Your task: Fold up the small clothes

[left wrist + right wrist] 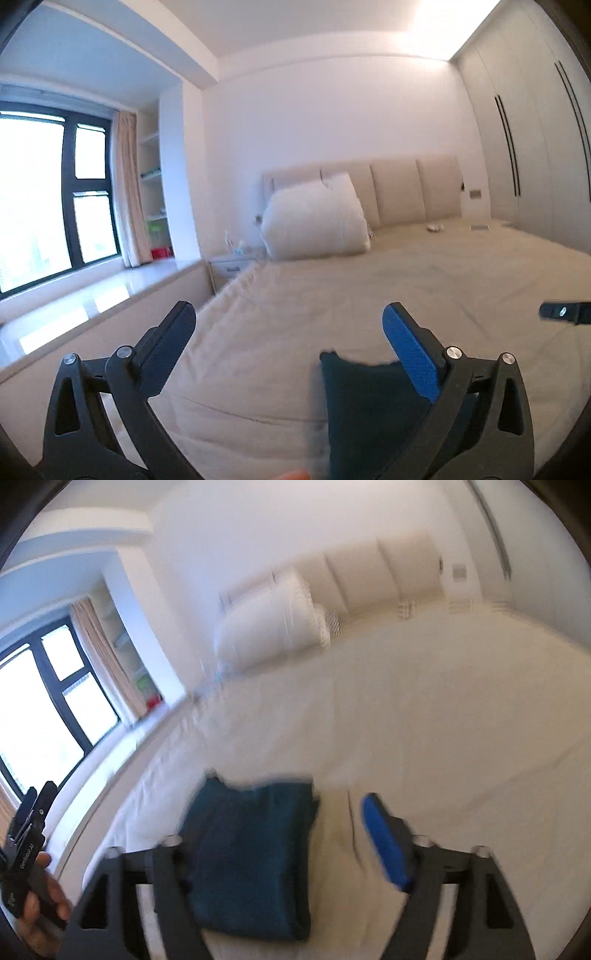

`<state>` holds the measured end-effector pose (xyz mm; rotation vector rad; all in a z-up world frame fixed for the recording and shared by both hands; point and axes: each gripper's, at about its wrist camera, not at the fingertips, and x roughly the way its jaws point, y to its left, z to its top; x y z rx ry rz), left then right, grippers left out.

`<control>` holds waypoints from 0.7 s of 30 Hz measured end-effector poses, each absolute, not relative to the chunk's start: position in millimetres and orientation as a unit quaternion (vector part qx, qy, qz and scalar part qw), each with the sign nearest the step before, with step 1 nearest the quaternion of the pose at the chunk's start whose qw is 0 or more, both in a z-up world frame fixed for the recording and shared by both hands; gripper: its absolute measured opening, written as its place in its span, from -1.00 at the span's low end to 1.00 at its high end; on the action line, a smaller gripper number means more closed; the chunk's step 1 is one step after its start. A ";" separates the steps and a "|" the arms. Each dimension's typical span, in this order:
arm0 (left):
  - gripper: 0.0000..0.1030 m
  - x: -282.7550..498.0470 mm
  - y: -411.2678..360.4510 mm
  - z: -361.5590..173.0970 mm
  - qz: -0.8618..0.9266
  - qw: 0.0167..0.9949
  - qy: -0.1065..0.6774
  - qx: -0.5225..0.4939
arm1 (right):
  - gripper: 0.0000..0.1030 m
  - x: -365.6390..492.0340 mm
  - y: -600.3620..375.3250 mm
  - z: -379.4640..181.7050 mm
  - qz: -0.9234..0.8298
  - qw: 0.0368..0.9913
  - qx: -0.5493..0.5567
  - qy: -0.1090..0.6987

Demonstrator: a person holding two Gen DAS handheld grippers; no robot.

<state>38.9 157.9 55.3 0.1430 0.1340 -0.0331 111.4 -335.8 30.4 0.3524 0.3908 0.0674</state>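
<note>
A dark teal garment [251, 856] lies folded into a neat rectangle on the cream bed sheet [424, 738]. My right gripper [295, 801] hangs above it, open, with nothing between its fingers; the view is blurred. In the left wrist view the garment [369, 406] shows low down, partly behind the blue-padded finger [410, 354]. My left gripper [288, 317] is open and empty, raised above the bed and pointing toward the headboard. The right gripper's tip [554, 312] pokes in at the right edge. A hand [37, 915] holds the left gripper [38, 790] at the far left.
White pillows [314, 218] lean on the padded headboard [399, 188]. A nightstand [232, 266] and a window ledge [92, 310] run along the bed's left side. Wardrobe doors [535, 147] stand on the right. Small items [434, 227] lie near the head of the bed.
</note>
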 end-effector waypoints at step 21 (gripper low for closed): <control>1.00 30.2 146.6 5.7 -0.043 0.937 0.348 0.013 | 1.00 56.5 -284.1 43.8 -0.028 0.967 0.071 0.242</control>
